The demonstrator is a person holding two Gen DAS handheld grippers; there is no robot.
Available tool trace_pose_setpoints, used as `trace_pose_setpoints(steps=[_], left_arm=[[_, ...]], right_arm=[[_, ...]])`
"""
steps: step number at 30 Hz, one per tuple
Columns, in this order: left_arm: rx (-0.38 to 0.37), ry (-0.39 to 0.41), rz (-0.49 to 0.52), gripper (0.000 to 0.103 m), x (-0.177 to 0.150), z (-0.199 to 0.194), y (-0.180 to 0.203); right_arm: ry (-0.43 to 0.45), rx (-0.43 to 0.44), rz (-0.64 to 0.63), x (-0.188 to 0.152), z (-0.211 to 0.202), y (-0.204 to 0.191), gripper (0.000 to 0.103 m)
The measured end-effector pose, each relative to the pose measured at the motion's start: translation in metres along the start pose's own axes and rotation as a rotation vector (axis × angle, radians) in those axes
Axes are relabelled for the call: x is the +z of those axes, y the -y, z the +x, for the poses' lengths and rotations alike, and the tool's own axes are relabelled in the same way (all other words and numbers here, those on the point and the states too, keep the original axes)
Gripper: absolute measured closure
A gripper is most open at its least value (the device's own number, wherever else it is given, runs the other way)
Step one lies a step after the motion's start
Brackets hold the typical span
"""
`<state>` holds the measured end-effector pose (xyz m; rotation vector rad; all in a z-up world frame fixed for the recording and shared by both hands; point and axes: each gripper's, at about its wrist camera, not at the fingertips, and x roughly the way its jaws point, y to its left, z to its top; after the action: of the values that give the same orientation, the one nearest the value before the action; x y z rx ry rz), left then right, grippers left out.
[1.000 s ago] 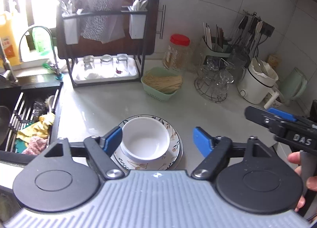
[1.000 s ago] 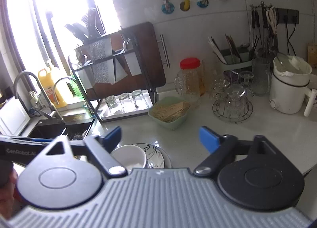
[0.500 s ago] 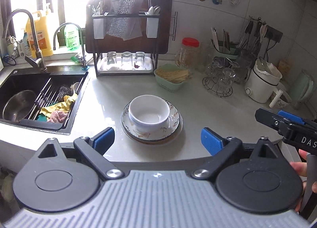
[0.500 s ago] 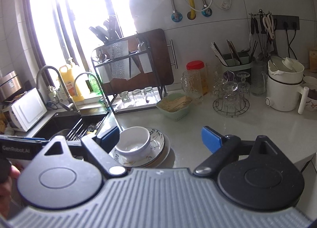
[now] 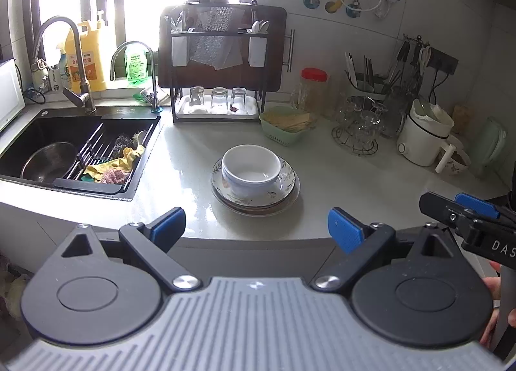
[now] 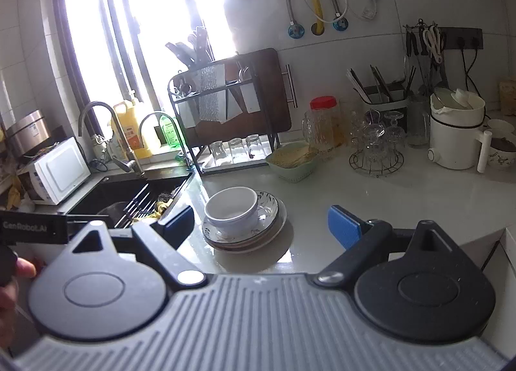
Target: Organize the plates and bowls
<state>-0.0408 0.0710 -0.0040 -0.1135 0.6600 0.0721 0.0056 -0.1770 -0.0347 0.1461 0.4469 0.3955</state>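
A white bowl [image 5: 251,167] sits upright inside a stack of leaf-patterned plates [image 5: 283,192] on the pale countertop [image 5: 354,196], at about twelve o'clock from the left gripper [image 5: 256,229] and well apart from it. That gripper's blue-padded fingers [image 5: 343,230] are spread wide with nothing between them. In the right wrist view the bowl [image 6: 231,208] and plates [image 6: 271,224] lie toward eleven o'clock of the right gripper [image 6: 261,225], whose fingers [image 6: 344,225] are likewise released and empty (its left pad overlaps the plate edge only by line of sight). At nine o'clock of the stack is the black sink [image 5: 64,132], holding a steel pot [image 5: 48,161] and yellow cloths [image 5: 113,166]. Behind the stack, at twelve o'clock, stands a dark rack [image 5: 222,64] with upturned glasses [image 5: 219,100]; a green basket [image 5: 287,125] sits at one o'clock, a wire glass stand [image 5: 359,132] at two, and a white kettle [image 5: 425,135] beyond it.
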Motion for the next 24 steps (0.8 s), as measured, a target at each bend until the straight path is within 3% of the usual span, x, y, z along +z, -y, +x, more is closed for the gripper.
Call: trace_pose_setpoints(steps=[9, 24], left_arm=[[0.005, 0.0, 0.009, 0.006, -0.021, -0.024, 0.001], [-0.026, 0.011, 0.035, 0.006, -0.021, -0.037, 0.005]], right_arm=[[-0.007, 0.002, 0.005, -0.018, -0.022, -0.005, 0.012], [0.016, -0.019, 0.011, -0.022, -0.039, -0.009, 0.012]])
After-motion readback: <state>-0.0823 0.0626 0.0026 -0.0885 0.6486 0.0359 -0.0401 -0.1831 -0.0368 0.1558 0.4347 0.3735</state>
